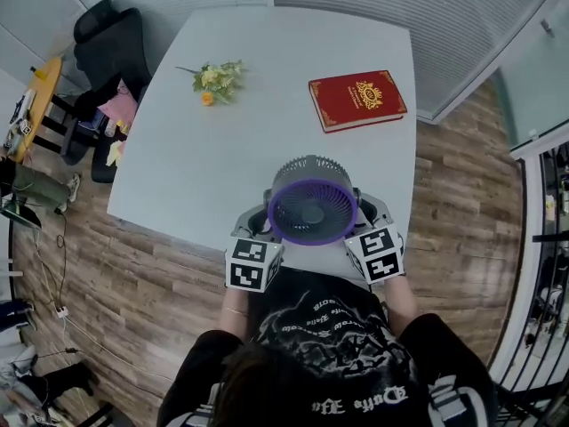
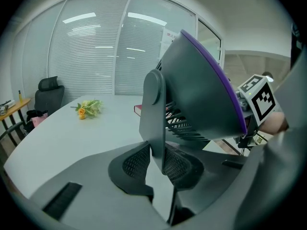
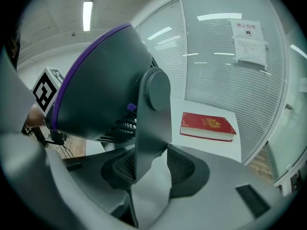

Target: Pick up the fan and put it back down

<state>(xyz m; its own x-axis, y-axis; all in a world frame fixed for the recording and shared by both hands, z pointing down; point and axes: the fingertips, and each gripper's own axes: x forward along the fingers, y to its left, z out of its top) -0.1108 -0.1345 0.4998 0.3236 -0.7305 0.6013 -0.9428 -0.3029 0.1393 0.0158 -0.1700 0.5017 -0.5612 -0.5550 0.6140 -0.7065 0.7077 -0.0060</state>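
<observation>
Office chair: a black office chair (image 1: 111, 47) stands off the table's far left corner, well apart from the action.
Flowers: a small yellow bouquet (image 1: 213, 80) lies on the pale table (image 1: 204, 176), far left of centre.
Left gripper: the left gripper (image 1: 259, 224) is clamped on the fan's left strut (image 2: 154, 114), with a pad pressing on each flat face.
Fan: the grey desk fan (image 1: 311, 201), ringed in purple, hangs between the two grippers over the table's near edge. Its grille is tipped up toward the person, and it appears clear of the tabletop.
Right gripper: the right gripper (image 1: 367, 215) grips the right strut (image 3: 152, 123) the same way, jaws pinched on the plastic.
Book: a red hardback book (image 1: 357, 100) rests near the far right corner, apart from the fan.
Step in hand: likely the carry, with the set-down to come.
Doing it well: keep both grips equally firm and the hands level so the head does not swing. Lower it over bare table short of the book, and unclamp only once the base sits flat.
</observation>
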